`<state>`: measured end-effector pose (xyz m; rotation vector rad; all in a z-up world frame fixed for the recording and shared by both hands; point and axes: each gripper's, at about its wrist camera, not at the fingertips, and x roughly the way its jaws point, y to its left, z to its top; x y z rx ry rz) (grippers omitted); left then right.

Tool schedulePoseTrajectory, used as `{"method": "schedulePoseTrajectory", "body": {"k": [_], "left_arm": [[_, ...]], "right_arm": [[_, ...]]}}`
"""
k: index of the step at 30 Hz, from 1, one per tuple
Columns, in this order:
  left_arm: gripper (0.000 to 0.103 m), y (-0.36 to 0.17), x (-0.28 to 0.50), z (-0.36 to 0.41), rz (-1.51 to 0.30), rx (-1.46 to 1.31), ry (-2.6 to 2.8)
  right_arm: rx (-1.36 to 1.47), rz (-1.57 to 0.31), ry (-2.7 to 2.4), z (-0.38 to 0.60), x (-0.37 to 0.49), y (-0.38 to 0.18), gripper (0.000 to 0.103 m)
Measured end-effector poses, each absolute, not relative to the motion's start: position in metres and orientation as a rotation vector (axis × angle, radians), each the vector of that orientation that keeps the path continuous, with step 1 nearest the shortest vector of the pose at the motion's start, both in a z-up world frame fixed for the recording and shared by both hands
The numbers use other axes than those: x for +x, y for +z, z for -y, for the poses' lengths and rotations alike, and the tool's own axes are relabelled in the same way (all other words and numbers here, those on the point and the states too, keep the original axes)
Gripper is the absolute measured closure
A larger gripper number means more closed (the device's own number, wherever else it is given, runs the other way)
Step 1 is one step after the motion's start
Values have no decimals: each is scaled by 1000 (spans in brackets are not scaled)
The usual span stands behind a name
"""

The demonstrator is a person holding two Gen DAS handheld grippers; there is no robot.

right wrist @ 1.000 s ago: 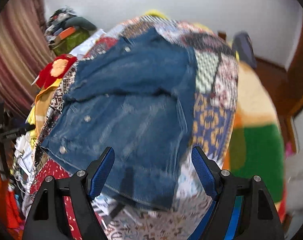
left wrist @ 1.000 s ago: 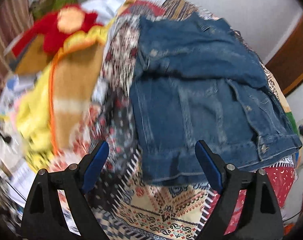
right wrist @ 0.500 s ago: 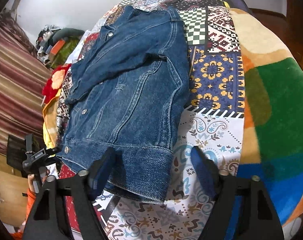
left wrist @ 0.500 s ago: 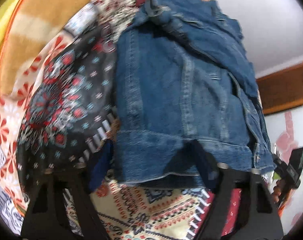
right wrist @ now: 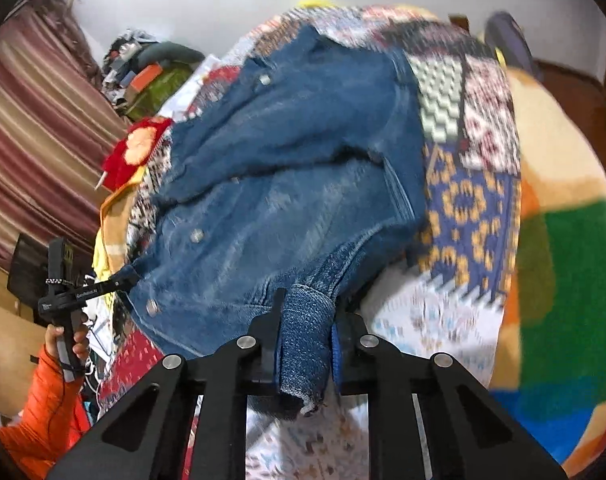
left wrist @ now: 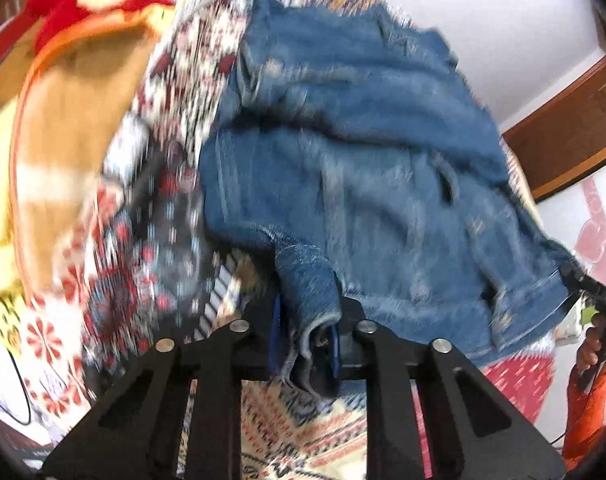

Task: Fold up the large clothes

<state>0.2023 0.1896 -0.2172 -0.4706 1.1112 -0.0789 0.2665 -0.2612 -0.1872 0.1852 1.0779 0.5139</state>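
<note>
A blue denim jacket (left wrist: 363, 168) lies on a patchwork bedspread (left wrist: 163, 240), sleeves folded across its front. My left gripper (left wrist: 305, 336) is shut on the jacket's hem at one bottom corner, the fabric bunched between its blue pads. My right gripper (right wrist: 307, 340) is shut on the hem at the other bottom corner of the jacket (right wrist: 295, 168). Both corners are lifted a little off the bedspread (right wrist: 463, 208). The right gripper shows at the edge of the left wrist view (left wrist: 595, 292), and the left gripper shows in the right wrist view (right wrist: 67, 292).
A red and yellow plush blanket (left wrist: 71, 92) lies beside the jacket. A pile of clothes (right wrist: 155, 68) sits at the far end by striped curtains (right wrist: 31, 128). A green and orange blanket (right wrist: 563, 240) covers the bed's other side. A white wall stands behind.
Both grippers went from open in front of the hem to shut on the jacket's bottom corners, and the hem has lifted off the bedspread.
</note>
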Motion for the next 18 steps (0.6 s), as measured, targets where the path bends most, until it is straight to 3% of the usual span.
{"method": "schedulePoseTrajectory", "body": {"k": [10, 18], "left_arm": [[88, -117, 268, -199, -875, -425, -94], [89, -84, 339, -217, -782, -447, -70]], "right_arm": [[196, -930, 520, 243, 340, -130, 90], [211, -812, 475, 236, 421, -86, 90]]}}
